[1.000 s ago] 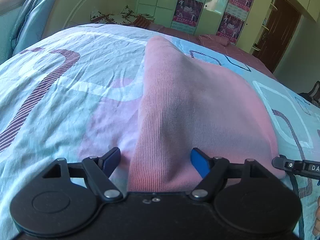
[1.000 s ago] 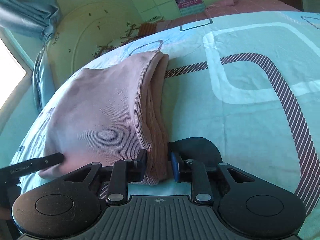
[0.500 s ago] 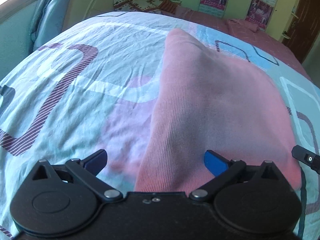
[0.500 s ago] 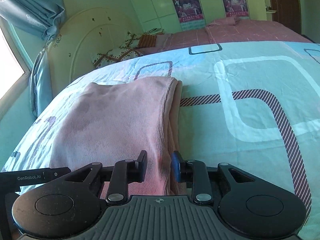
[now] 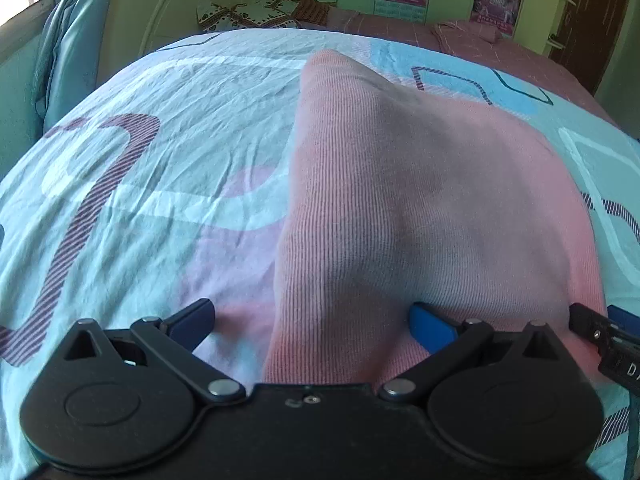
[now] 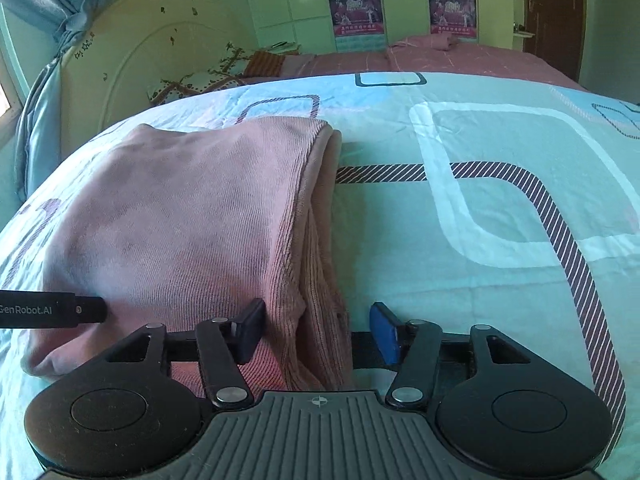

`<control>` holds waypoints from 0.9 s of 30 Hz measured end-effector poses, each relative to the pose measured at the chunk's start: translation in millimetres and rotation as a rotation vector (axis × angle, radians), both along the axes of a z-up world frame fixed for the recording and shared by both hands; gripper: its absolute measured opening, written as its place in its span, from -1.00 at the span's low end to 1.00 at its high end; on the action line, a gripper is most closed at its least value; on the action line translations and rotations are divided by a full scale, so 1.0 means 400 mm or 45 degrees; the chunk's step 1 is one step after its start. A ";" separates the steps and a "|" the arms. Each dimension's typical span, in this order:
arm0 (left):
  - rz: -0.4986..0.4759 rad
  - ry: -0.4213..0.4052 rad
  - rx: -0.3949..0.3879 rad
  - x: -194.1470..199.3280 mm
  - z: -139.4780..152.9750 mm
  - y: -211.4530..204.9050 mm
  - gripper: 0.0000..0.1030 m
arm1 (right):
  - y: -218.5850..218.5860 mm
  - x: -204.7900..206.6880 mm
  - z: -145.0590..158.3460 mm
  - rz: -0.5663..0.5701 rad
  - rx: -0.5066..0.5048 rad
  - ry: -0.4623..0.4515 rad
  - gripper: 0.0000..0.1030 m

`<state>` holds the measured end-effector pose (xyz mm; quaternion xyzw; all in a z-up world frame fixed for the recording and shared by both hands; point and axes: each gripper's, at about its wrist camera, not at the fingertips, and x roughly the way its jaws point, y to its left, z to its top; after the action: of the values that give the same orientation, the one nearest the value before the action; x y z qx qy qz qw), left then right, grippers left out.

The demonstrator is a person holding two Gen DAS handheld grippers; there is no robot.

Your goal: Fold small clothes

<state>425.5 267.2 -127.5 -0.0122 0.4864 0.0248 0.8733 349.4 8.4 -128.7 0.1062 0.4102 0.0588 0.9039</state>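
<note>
A folded pink knit garment (image 5: pixel 420 208) lies flat on the light blue patterned bedsheet (image 5: pixel 160 160). My left gripper (image 5: pixel 312 320) is open, its blue fingers straddling the garment's near left corner without pinching it. In the right wrist view the same garment (image 6: pixel 192 216) shows its stacked folded layers along its right edge. My right gripper (image 6: pixel 320 328) is open around the near end of that edge, the cloth lying loose between the fingers. The other gripper's tip shows at the edge of each view.
The bedsheet (image 6: pixel 480 240) stretches wide to the right of the garment. A cream headboard (image 6: pixel 160 52), patterned pillows (image 5: pixel 248 12) and a blue curtain (image 5: pixel 68 60) lie at the far left. A second pink bed (image 6: pixel 440 56) and green wardrobes stand behind.
My right gripper opened and let go of the garment's folded edge. My left gripper opened wider. Both pulled back and up a little; the garment now rests flat.
</note>
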 end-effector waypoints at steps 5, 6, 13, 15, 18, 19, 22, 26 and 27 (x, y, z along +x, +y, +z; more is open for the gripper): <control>0.031 0.013 -0.058 0.007 -0.002 0.013 1.00 | 0.012 0.005 0.005 -0.007 -0.062 0.009 0.37; 0.026 0.017 -0.045 0.008 -0.001 0.009 1.00 | 0.016 0.007 0.008 -0.007 -0.086 0.013 0.43; 0.002 0.008 0.056 0.006 0.009 -0.015 0.99 | -0.004 0.000 0.040 -0.049 -0.077 0.018 0.61; -0.017 -0.014 0.100 -0.005 0.020 -0.028 0.88 | -0.008 -0.007 0.043 -0.018 -0.058 0.055 0.71; -0.044 -0.065 0.142 -0.046 0.068 -0.050 0.66 | -0.024 -0.041 0.065 -0.004 0.017 0.063 0.73; -0.042 -0.091 0.133 -0.069 0.092 -0.052 0.66 | -0.034 -0.058 0.079 -0.005 0.058 0.048 0.75; -0.033 -0.171 0.083 -0.160 0.182 -0.055 0.75 | -0.074 -0.134 0.136 0.013 0.176 0.013 0.99; -0.034 -0.283 0.048 -0.318 0.293 -0.070 0.98 | -0.113 -0.271 0.231 0.126 0.196 -0.073 0.99; -0.034 -0.298 0.043 -0.358 0.312 -0.075 0.98 | -0.118 -0.308 0.252 0.151 0.180 -0.099 0.99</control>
<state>282.2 237.4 -2.6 0.0061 0.3806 0.0198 0.9245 226.0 -38.9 -27.8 0.1429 0.3751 0.1453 0.9043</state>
